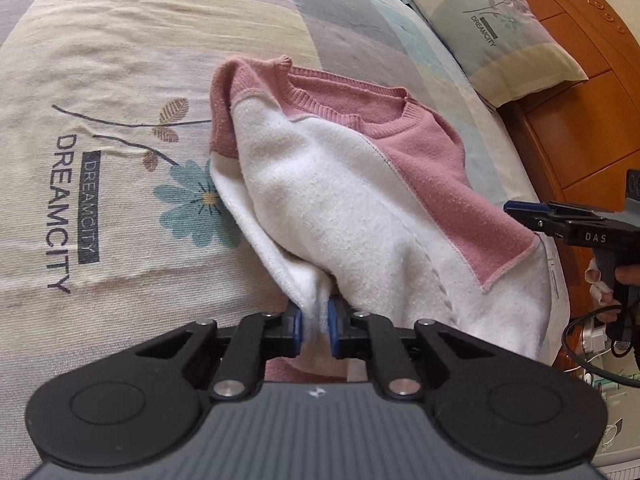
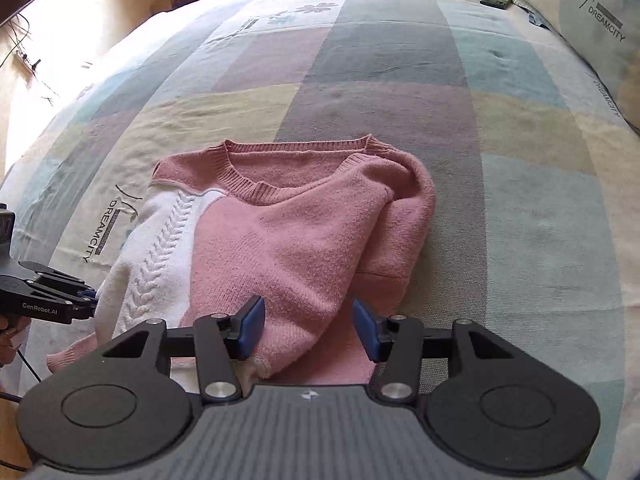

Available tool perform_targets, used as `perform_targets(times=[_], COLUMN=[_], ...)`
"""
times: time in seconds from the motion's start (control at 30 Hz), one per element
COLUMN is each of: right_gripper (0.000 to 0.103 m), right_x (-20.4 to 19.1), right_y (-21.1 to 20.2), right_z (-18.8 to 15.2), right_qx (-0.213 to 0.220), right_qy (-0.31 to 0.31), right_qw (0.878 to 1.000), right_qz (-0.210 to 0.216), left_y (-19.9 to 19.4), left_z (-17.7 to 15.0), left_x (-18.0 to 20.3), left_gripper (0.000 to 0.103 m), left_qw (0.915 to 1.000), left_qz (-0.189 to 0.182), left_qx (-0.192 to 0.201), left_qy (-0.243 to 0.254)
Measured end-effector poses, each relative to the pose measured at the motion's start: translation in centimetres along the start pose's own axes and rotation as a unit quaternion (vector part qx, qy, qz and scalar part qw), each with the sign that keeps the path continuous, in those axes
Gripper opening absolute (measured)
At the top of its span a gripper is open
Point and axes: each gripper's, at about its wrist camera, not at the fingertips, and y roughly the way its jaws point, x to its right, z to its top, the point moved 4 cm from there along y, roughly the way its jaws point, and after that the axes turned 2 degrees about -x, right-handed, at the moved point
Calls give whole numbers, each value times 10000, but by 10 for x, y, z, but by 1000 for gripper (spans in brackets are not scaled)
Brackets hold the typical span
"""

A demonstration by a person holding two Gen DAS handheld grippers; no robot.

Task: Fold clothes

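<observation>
1. Pink-and-white knit sweater (image 2: 280, 240) lies on the patchwork bedspread (image 2: 400, 60), near the bed's front edge, neckline pointing away from the person. Pillow (image 1: 500, 28) sits well apart, by the wooden headboard (image 1: 580, 120).
2. Left gripper (image 1: 316, 326): blue pads clamped tight on a bunched bit of the white fabric at the sweater's side edge. That side is lifted and pulled into a ridge towards the gripper.
3. Right gripper (image 2: 308, 330): jaws about half open, pads standing either side of the pink lower part of the sweater. Neither pad presses the cloth as far as I can see, so no grip.
4. Progress, my read: early to mid. One sleeve looks already tucked over the pink side, giving a doubled layer on the right. White cable-knit side is not yet folded in; a pink cuff trails loose at the bottom left in the right wrist view.
5. Left to do: fold the white side across, then bring hem up to collar. No finished pile visible.
</observation>
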Motion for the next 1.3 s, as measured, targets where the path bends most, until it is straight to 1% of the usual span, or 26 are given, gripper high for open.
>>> perform_targets(times=[0.13,0.2,0.27,0.33,0.4,0.47,0.5,0.57,0.63,0.7,0.8,0.9,1.0,1.03,1.1,1.2,1.23,1.3], right_gripper=[55,55,55,55,55,55,55,55,58,59,60,61,61,61,61,61,61,61], right_x=[0,-2,-5,-8,-10,-12,-14,-18,-21,-23,-24,-21,-21,-21,-24,-30,-31,-35], right_y=[-2,-2,-3,-3,-2,-1,-1,-2,-2,-2,-5,-4,0,1,2,4,5,7], right_z=[0,1,2,4,6,7,8,8,8,8,6,4,0,-1,-3,-3,-2,-1], right_qx=[14,28,44,67,75,71,71,74,59,38,41,8,-61,-70,-69,-85,-89,-89], right_qy=[6,-9,-54,-114,-136,-155,-173,-216,-267,-318,-359,-324,-256,-239,-241,-289,-300,-317], right_qw=[10000,10000,10000,9999,9999,9999,9998,9997,9996,9995,9993,9995,9997,9997,9997,9995,9994,9994], right_qz=[-17,-13,-1,-15,-14,-1,7,31,62,40,17,10,14,27,82,114,125,147], left_y=[-28,-39,-54,-64,-72,-72,-72,-72,-66,-63,-57,-40,-26,-22,-14,4,8,11], left_z=[9,13,21,31,40,38,37,34,14,-12,-51,-84,-94,-92,-83,-64,-60,-58], left_x=[-35,-55,-75,-95,-116,-115,-114,-112,-100,-91,-80,-68,-64,-66,-70,-66,-65,-67], left_gripper=[10,10,1,0,0,1,3,13,16,16,18,23,24,25,25,26,26,26], left_qw=[9978,9960,9911,9835,9769,9825,9849,9887,9912,9910,9877,9848,9874,9864,9834,9847,9836,9804], left_qz=[630,797,1263,1729,1969,1628,1456,1124,1019,890,404,59,-111,-295,-599,-957,-1072,-1185], left_qx=[69,7,146,247,390,399,404,399,193,93,-30,-285,-224,-159,-107,-129,-148,-191], left_qy=[-198,-395,-405,-462,-738,-811,-847,-904,-826,-998,-1509,-1711,-1561,-1606,-1712,-1452,-1442,-1560])
